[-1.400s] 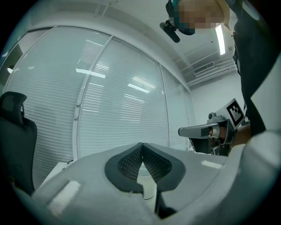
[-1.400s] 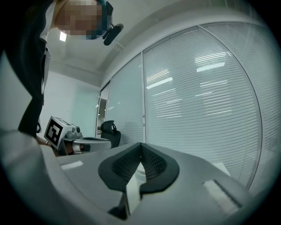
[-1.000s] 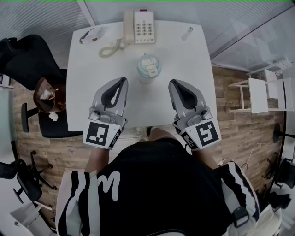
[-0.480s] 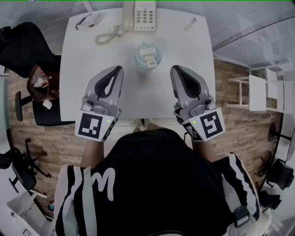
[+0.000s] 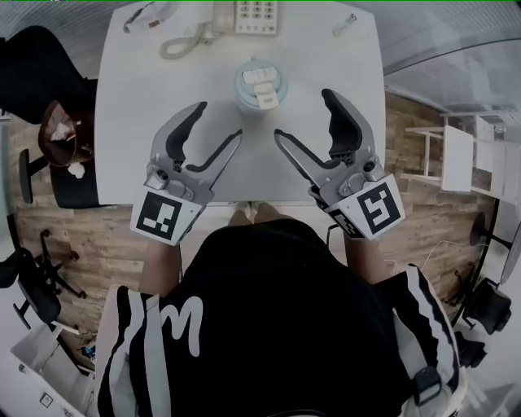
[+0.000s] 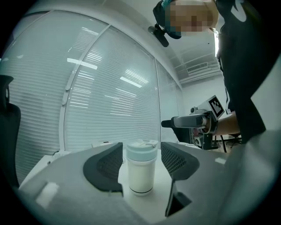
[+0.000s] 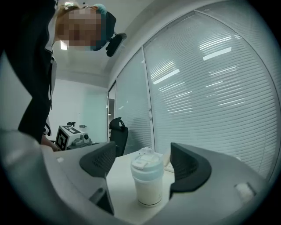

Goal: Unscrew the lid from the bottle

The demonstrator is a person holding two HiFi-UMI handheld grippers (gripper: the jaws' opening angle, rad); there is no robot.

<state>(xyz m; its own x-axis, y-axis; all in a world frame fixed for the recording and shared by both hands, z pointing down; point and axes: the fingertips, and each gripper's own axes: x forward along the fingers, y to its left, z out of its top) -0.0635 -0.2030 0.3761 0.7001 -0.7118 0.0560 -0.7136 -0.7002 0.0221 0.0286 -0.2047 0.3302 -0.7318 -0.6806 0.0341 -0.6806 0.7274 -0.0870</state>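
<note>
Flanking the upright bottle (image 5: pixel 261 88)

It stood on the counter (image 5: pixel 146 98), lid (image 5: pixel 261 80) on, ahead of and between left claw (image 5: pixel 218 120) and right claw (image 5: pixel 303 114), touching neither. Both claws' jaws had just been opening, gaped wide, nothing gripped. Neither looked nearer.

White table (image 5: pixel 134 122) bears a telephone (image 5: pixel 255 12); black chair (image 5: pixel 37 57) stands beside it.

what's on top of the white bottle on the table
A pale blue-green lid with a flip tab sits on the bottle, with nothing else above it. The lid and the opaque wall cover whatever is inside.
</note>
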